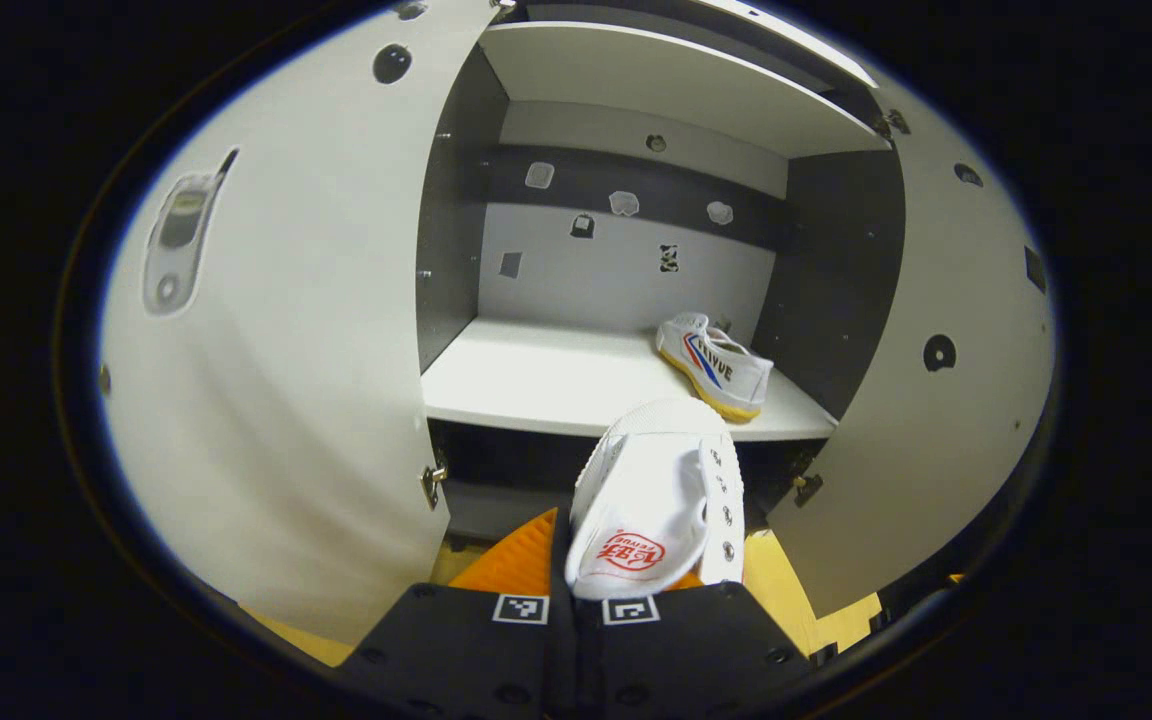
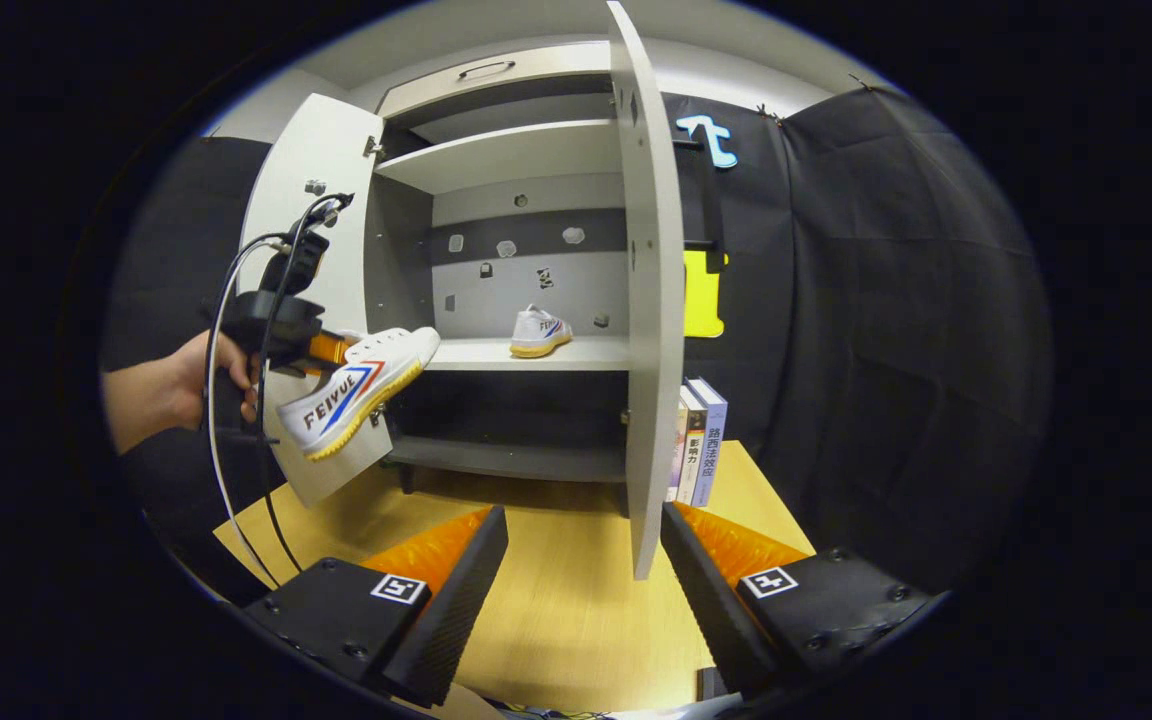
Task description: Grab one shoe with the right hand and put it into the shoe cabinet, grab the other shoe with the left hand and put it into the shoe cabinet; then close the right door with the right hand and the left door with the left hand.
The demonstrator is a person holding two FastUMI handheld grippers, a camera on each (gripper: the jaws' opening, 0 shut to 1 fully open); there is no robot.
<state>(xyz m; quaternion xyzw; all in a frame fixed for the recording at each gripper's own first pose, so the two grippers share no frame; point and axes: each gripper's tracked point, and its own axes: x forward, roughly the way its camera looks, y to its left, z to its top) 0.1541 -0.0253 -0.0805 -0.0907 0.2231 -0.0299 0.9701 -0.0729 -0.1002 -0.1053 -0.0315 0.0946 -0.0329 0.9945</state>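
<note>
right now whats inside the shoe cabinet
One white shoe sits on the middle shelf of the shoe cabinet, toward its right side. The lower shelf looks bare, though the right door covers its right end.

Staged recording booth: black cloth wall [image 2: 866,330], shoe cabinet [image 2: 516,140] on wooden table [image 2: 566,600], marker stickers inside.

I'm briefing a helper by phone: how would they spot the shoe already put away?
Find the white cabinet with both doors open and look at its middle shelf. The shoe stands there alone near the right wall, white with a yellow sole; the other shoe is in the air, clamped in the left hand-held gripper.
</note>
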